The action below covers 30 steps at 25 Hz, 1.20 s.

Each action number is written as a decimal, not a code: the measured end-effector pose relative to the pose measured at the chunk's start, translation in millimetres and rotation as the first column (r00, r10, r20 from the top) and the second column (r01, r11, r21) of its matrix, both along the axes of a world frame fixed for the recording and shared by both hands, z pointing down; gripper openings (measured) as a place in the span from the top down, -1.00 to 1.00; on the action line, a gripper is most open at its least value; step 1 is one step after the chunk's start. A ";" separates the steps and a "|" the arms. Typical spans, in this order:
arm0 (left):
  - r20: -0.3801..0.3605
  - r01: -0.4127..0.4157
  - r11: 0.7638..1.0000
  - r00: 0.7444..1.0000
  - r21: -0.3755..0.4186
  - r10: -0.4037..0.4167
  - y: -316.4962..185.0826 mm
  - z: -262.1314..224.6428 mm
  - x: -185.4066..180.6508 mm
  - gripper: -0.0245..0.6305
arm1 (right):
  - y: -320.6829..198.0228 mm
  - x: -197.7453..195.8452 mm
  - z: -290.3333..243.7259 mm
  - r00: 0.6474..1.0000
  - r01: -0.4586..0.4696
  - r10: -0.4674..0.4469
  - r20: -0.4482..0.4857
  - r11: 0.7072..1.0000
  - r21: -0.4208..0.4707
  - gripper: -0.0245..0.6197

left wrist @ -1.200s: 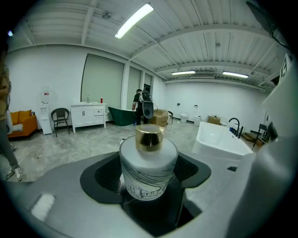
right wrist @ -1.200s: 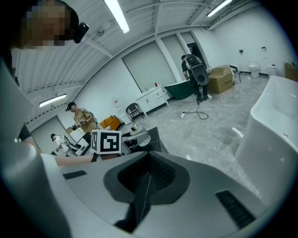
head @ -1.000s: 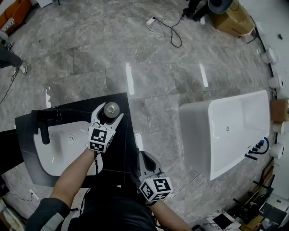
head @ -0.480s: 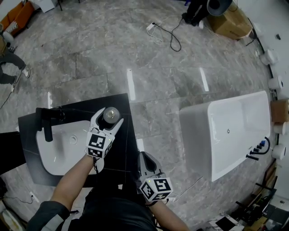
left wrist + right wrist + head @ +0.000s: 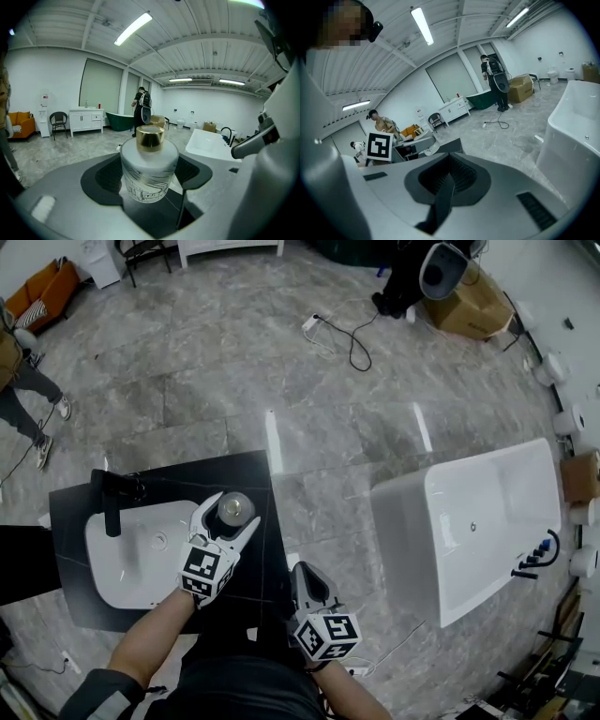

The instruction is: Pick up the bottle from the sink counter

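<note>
Still, left hand-held gripper (image 5: 234,514) clamped on bottle (image 5: 150,168), right hand-held gripper (image 5: 303,571) closed.

The bottle (image 5: 150,166) between the pads (image 5: 107,177) of the left hand-held gripper (image 5: 149,180) has a frosted, matt white body, glass by the look of it, with fine dark line print. Its cap (image 5: 150,137) is polished gold metal. The pads are ribbed black, set in smooth matt grey plastic, as on the right hand-held gripper (image 5: 447,180). Under the left hand-held gripper the bench (image 5: 251,472) is glossy black, and the basin (image 5: 127,568) to its left is glossy white. Ahead, the floor (image 5: 281,362) is polished grey stone-look tile.
</note>
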<state>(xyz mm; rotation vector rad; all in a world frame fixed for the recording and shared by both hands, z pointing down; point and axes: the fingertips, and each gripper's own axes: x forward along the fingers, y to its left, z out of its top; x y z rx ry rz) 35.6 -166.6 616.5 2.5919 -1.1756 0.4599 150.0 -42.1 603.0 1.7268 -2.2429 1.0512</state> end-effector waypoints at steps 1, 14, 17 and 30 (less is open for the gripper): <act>-0.001 -0.001 1.000 1.000 -0.001 0.001 4.1 -4.1 -0.3 -0.10 | 0.8 -0.1 -2.1 1.000 0.000 0.000 0.001 1.000 0.003 0.90; -0.066 0.033 0.998 0.997 -0.045 -0.036 49.0 -48.3 -15.3 -0.10 | 11.1 -2.9 -33.3 0.999 0.031 -0.029 -0.030 0.998 0.061 0.90; -0.078 0.020 0.999 0.997 -0.030 -0.022 58.7 -64.1 -13.9 -0.10 | 12.9 -4.2 -39.5 0.999 0.038 -0.036 -0.030 0.997 0.071 0.90; -0.074 -0.009 1.000 0.997 -0.002 0.009 101.5 -106.7 -15.8 -0.10 | 25.0 -8.6 -59.5 0.998 0.060 -0.057 -0.023 0.993 0.106 0.90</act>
